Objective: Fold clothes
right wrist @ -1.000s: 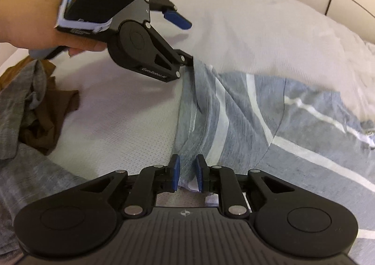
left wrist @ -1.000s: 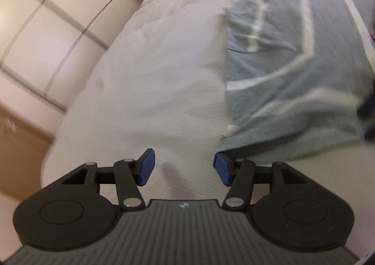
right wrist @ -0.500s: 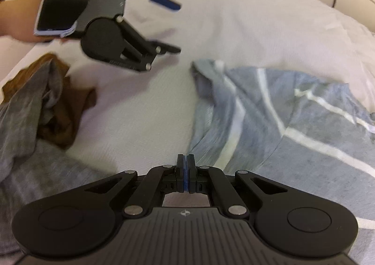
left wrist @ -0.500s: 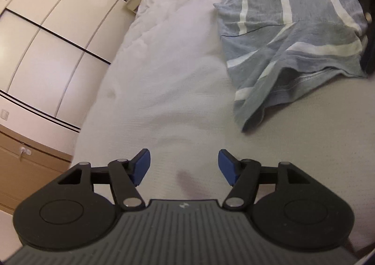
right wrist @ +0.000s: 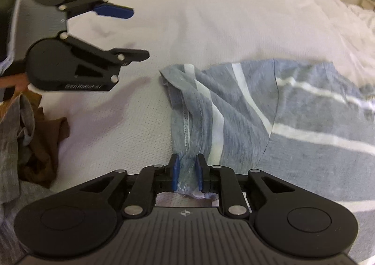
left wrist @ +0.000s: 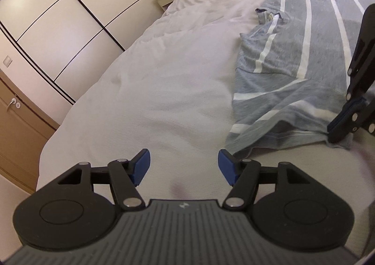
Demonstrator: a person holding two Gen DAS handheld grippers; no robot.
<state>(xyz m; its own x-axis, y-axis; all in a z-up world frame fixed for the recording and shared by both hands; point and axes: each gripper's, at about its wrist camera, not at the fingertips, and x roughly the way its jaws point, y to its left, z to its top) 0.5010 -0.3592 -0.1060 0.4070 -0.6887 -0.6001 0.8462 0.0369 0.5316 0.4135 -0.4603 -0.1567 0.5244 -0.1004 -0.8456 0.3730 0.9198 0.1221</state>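
We hold: right gripper (right wrist: pixel 186 174), fingers clamped on shirt (right wrist: pixel 293 110) hem; left gripper (left wrist: pixel 184 166), fingers apart, empty, above bed (left wrist: pixel 164 91).

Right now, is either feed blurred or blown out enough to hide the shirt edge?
Left wrist view: sharp; glare washes out only the far end of the shirt, and the near hem is clear. Right wrist view: motion blur smears the stripes at right, but the bunched edge in the right claw is readable, stitching included.
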